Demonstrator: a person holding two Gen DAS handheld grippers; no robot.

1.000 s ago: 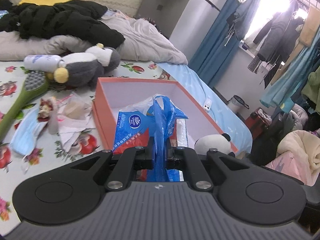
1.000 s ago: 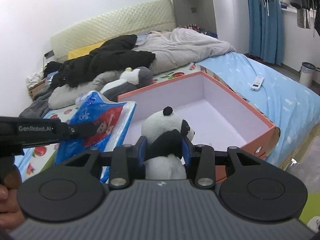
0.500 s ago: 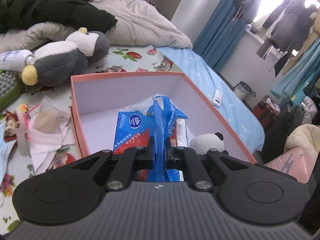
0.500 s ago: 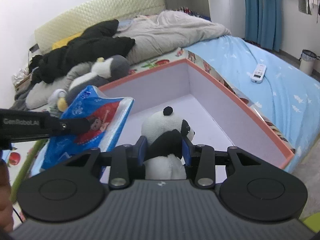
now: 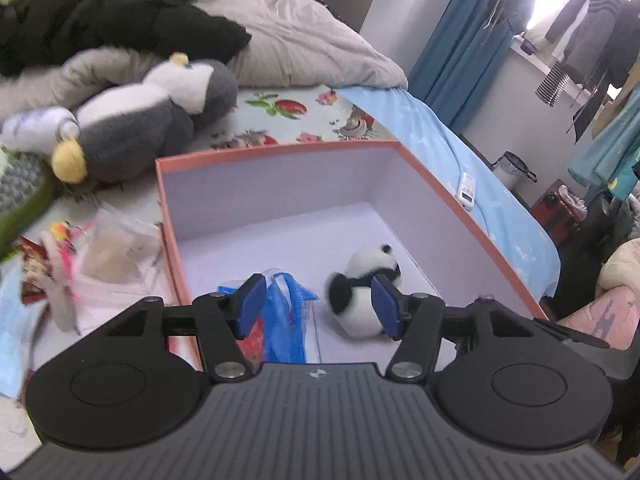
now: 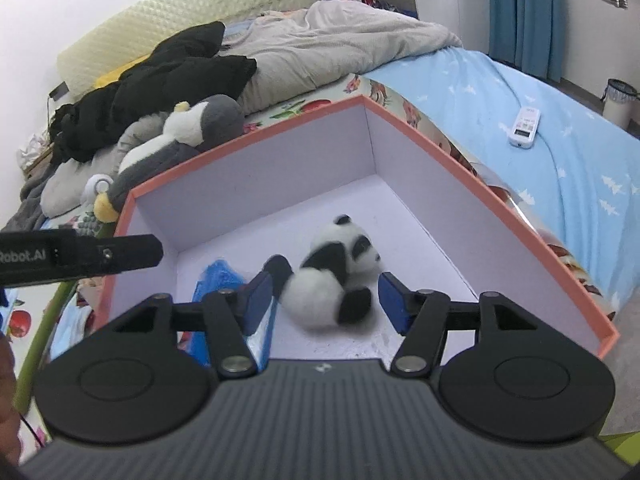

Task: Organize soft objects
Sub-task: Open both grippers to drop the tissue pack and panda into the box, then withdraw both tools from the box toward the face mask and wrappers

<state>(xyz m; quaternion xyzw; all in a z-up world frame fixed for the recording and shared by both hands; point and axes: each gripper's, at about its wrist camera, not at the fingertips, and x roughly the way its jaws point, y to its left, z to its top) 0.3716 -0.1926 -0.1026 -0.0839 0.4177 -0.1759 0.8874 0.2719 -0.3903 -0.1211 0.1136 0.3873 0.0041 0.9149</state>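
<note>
Panda plush [image 6: 332,276]: lain on its side on the floor of the box, toward the near right part; blurred in both views. It is seen between the blue pads of the right gripper, but no pad is pressed on it.
Blue tissue pack [image 5: 286,320]: found inside the box at its near left, close to the left wall; the plastic handle is turned upward. It is partly hidden by the gripper bodies in both views.
Box [image 6: 472,184]: orange outside, pale lilac inside, open at the top, set on the bed. Only the panda plush and the blue tissue pack are seen inside it.
Right gripper [image 6: 325,300]: held over the near edge of the box, angled down; jaws are being opened and nothing is gripped.
Left gripper [image 5: 318,302]: held over the near left of the box, angled down; jaws are being opened, the pack's handle lies just beside the left pad [image 5: 251,306], unclamped.
Penguin plush [image 5: 140,120]: lain on the floral sheet beyond the far left corner of the box, outside it.
Black garment [image 6: 168,76]: piled on the grey quilt [image 6: 340,44] behind the penguin plush.
Wrappers and paper [image 5: 100,256]: scattered just left of the box.
Remote control [image 6: 525,127]: rested on the blue sheet, right of the box, well apart from it.
</note>
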